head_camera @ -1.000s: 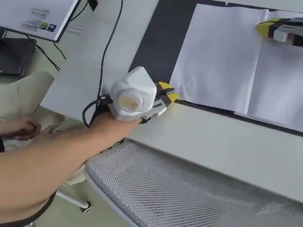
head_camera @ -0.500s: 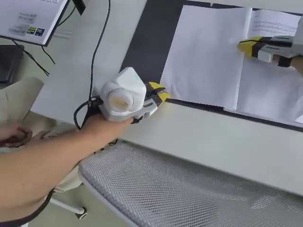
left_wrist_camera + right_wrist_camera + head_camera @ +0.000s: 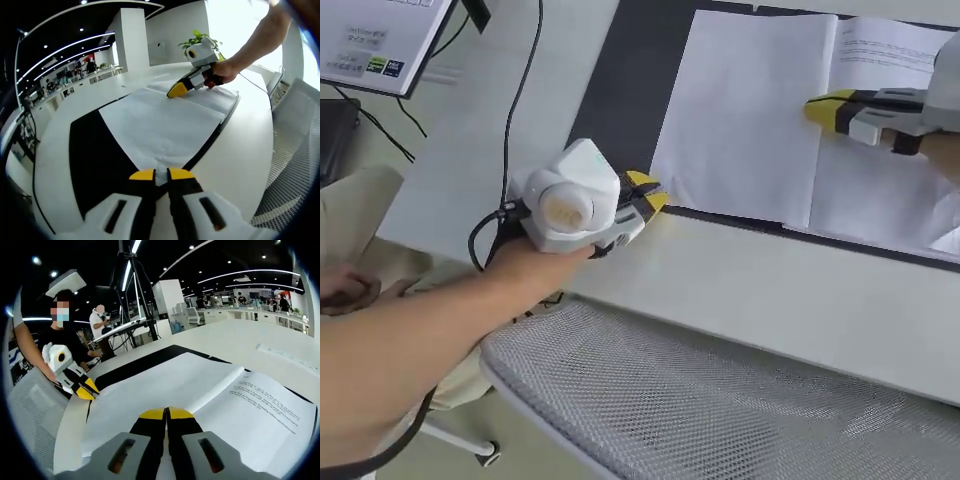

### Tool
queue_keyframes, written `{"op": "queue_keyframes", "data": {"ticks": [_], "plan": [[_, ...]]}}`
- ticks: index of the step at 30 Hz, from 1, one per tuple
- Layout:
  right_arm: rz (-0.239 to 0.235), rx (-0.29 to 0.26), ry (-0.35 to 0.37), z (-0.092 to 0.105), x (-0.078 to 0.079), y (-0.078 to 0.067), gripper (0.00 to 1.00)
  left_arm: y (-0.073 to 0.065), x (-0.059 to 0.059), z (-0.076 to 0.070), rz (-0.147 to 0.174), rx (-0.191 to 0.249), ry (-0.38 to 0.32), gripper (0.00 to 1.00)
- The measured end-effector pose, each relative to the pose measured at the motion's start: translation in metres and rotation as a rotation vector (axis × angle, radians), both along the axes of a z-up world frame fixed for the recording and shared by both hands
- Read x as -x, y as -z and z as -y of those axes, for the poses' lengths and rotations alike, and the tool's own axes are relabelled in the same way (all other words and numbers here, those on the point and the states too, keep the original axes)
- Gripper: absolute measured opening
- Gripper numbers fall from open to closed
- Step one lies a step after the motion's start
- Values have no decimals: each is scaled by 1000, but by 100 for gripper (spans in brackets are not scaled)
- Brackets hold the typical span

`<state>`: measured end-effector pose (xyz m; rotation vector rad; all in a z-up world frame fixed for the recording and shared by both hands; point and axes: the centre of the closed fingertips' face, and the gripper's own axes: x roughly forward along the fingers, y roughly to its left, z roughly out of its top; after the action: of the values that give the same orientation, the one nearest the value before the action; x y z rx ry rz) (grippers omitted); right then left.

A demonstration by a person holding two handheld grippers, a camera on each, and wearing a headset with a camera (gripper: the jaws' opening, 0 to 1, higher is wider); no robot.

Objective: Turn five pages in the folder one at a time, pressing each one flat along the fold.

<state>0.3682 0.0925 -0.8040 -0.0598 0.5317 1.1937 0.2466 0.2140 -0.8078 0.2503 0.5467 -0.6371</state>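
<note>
Head view: your outstretched left arm holds the left tongs (image 3: 655, 196) nearly closed at the page (image 3: 745, 110) corner, hold unclear; the right tongs (image 3: 812, 106), closed and empty, lie at the fold (image 3: 817, 170).

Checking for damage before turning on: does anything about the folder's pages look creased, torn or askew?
Nothing stands out. The left page and printed right page lie flat in the folder, with no tear or skew visible.

Ceiling strip lights (image 3: 250, 274) glow above white desks (image 3: 240, 335).

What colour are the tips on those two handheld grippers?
Yellow on both the left gripper and right gripper; the left gripper view shows it best.
</note>
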Motion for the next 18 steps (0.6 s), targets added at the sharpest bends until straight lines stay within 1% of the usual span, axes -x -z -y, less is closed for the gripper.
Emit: {"op": "queue_keyframes", "data": {"ticks": [1, 3, 5, 7, 8, 9, 10, 11, 12, 14, 16, 18], "plan": [[-7, -4, -7, 0, 6, 0, 0, 0, 0, 0, 0, 0, 0, 7], [0, -5, -18, -1, 14, -1, 0, 0, 0, 0, 0, 1, 1, 7], [-7, -15, -19, -1, 19, -3, 0, 1, 0, 0, 2, -1, 4, 7], [-9, -12, -18, -1, 22, -5, 0, 2, -1, -1, 0, 1, 3, 7], [-19, -14, -31, -1, 28, -6, 0, 2, -1, -1, 1, 0, 4, 7], [-16, -7, -43, -1, 32, -6, 0, 2, -1, -1, 1, 0, 4, 7], [-6, -12, -37, 1, 35, -9, 0, 2, -1, -1, 1, 0, 4, 7], [-24, -9, -40, 2, 38, -9, 0, 2, -1, -1, 2, 1, 5, 7], [-41, 13, -62, 3, 45, -4, 0, 2, -1, -1, 1, 1, 4, 7], [-10, 19, -92, 2, 57, -4, 0, 2, -1, -1, 2, 3, 5, 7], [-26, 11, -89, 3, 63, -3, 0, 2, -1, -1, 3, 3, 8, 7], [-21, 14, -99, 3, 70, -3, 0, 2, 0, -1, 3, 5, 8, 7]]}}
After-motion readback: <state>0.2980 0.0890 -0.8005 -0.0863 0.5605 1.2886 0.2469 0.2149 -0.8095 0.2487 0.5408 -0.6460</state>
